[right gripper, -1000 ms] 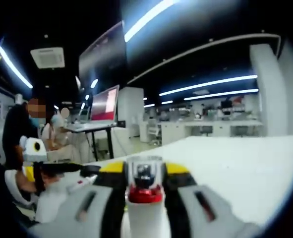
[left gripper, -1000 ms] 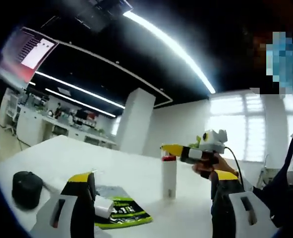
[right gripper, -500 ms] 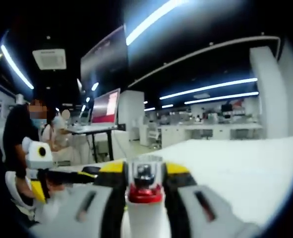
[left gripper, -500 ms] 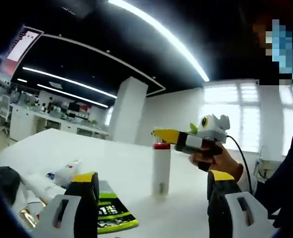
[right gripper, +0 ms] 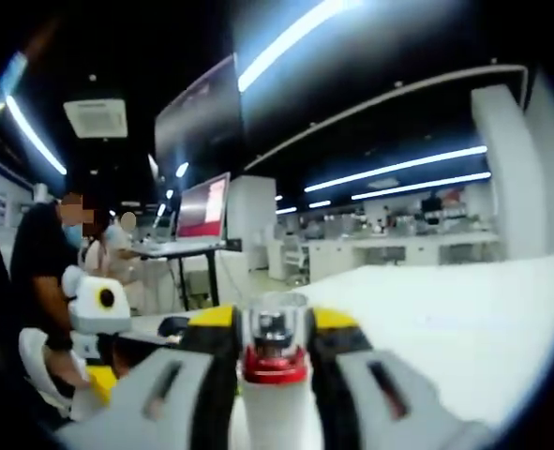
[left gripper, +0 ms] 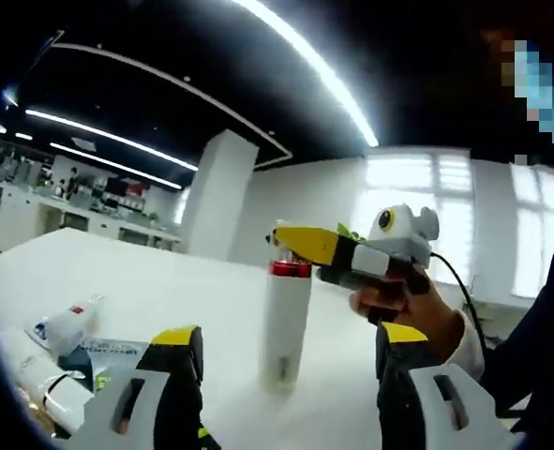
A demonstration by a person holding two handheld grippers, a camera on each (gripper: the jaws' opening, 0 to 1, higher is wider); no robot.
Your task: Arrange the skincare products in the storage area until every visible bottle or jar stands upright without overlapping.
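Step in hand, as judged: setting the white bottle [left gripper: 286, 323] upright on the white table [left gripper: 117, 277] and letting go cleanly. In the left gripper view the bottle stands vertical, base apparently on the table, near the middle of the scene, with the right gripper [left gripper: 291, 246] clamped on its top at the red collar and clear cap. In the right gripper view the same bottle [right gripper: 274, 375] sits between the yellow-tipped jaws, which press on both sides of the cap; right gripper [right gripper: 274, 323] is clenched on it. To do this well: confirm the base sits flat before easing the jaws, open both sides evenly, then withdraw straight back so a tip does not drag the tall, narrow bottle over. Left gripper [left gripper: 286, 342] hangs near, jaws spread wide, empty, touching nothing; the bottle shows between them but farther off. At near left several tubes [left gripper: 66, 330] lie flat beside a green-and-black packet [left gripper: 108, 356], not yet stood up.
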